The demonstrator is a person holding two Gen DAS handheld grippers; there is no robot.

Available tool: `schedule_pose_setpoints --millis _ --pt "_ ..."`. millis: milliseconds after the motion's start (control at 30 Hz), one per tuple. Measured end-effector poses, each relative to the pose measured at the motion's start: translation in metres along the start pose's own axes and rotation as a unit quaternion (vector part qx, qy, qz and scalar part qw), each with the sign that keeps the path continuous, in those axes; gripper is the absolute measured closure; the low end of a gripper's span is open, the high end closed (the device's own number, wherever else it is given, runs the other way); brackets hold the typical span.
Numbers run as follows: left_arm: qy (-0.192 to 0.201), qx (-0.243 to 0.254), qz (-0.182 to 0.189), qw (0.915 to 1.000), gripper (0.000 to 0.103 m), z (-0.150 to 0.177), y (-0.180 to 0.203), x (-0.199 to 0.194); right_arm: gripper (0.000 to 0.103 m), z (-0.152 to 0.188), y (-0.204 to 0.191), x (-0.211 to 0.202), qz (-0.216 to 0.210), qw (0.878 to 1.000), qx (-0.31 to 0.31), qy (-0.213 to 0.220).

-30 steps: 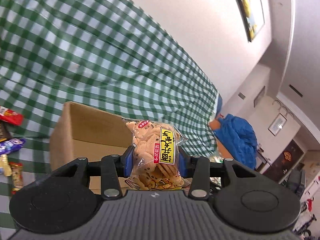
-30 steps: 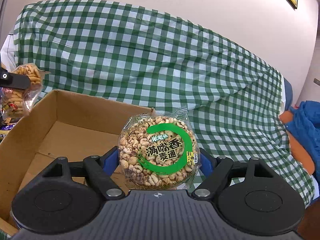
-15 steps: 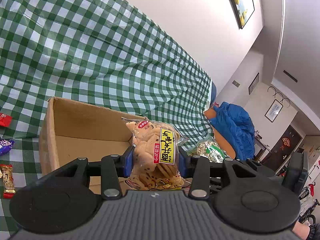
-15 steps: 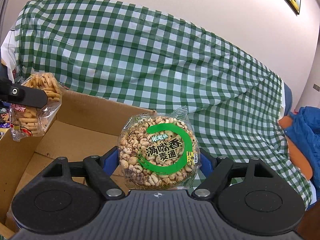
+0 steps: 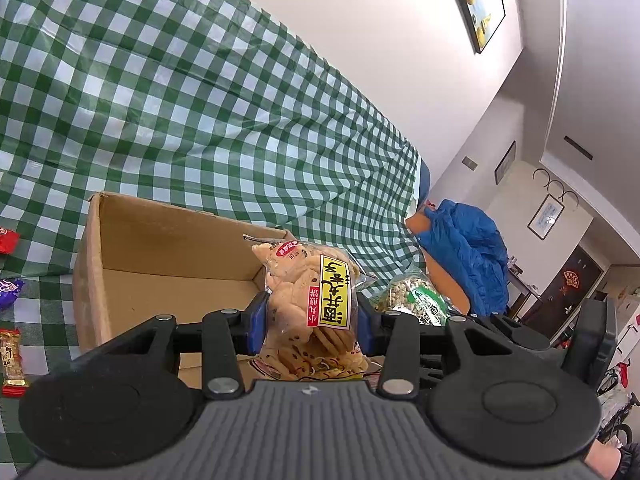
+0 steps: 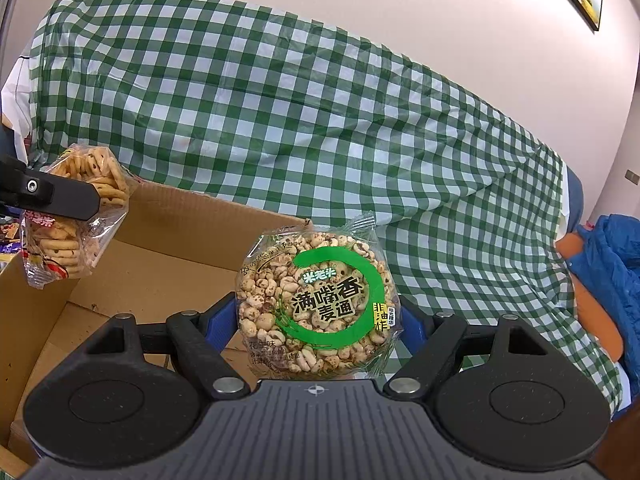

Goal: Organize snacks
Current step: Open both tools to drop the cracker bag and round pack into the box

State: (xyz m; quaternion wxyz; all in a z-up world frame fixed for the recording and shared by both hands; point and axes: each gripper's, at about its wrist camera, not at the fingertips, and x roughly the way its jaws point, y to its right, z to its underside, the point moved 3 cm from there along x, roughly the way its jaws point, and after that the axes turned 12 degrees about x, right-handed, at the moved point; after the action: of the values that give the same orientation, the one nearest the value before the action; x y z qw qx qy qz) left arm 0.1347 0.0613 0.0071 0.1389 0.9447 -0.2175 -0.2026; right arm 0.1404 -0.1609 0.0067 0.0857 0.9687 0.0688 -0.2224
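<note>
My left gripper [image 5: 310,322] is shut on a clear bag of biscuits [image 5: 308,308] with a yellow label, held above the open cardboard box [image 5: 168,248]. The bag also shows in the right wrist view [image 6: 72,216], over the box's left side. My right gripper [image 6: 316,320] is shut on a round pack of puffed grain snack [image 6: 316,304] with a green ring label, held above the box [image 6: 180,248] near its right end. That pack shows in the left wrist view [image 5: 416,304] too.
The box stands on a green-and-white checked cloth [image 5: 200,120] that also drapes the sofa back. Loose small snack packets [image 5: 10,356] lie on the cloth left of the box. A blue jacket [image 5: 468,248] lies at the right.
My left gripper has moved right with the biscuit bag, from beside the box to over its inside. The right gripper with the puffed snack has barely moved.
</note>
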Motion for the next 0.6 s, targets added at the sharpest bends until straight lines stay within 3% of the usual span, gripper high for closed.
schedule_pose_setpoints --millis 433,600 --pt "0.0 -0.001 0.006 1.0 0.055 0.0009 0.0013 0.0026 0.022 0.0001 -0.0005 0.0006 0.0 1.0 -0.001 0.0" --pt "-0.007 -0.014 0.006 0.9999 0.045 0.0017 -0.0024 0.005 0.021 0.0013 -0.0009 0.0028 0.002 1.0 -0.007 -0.001"
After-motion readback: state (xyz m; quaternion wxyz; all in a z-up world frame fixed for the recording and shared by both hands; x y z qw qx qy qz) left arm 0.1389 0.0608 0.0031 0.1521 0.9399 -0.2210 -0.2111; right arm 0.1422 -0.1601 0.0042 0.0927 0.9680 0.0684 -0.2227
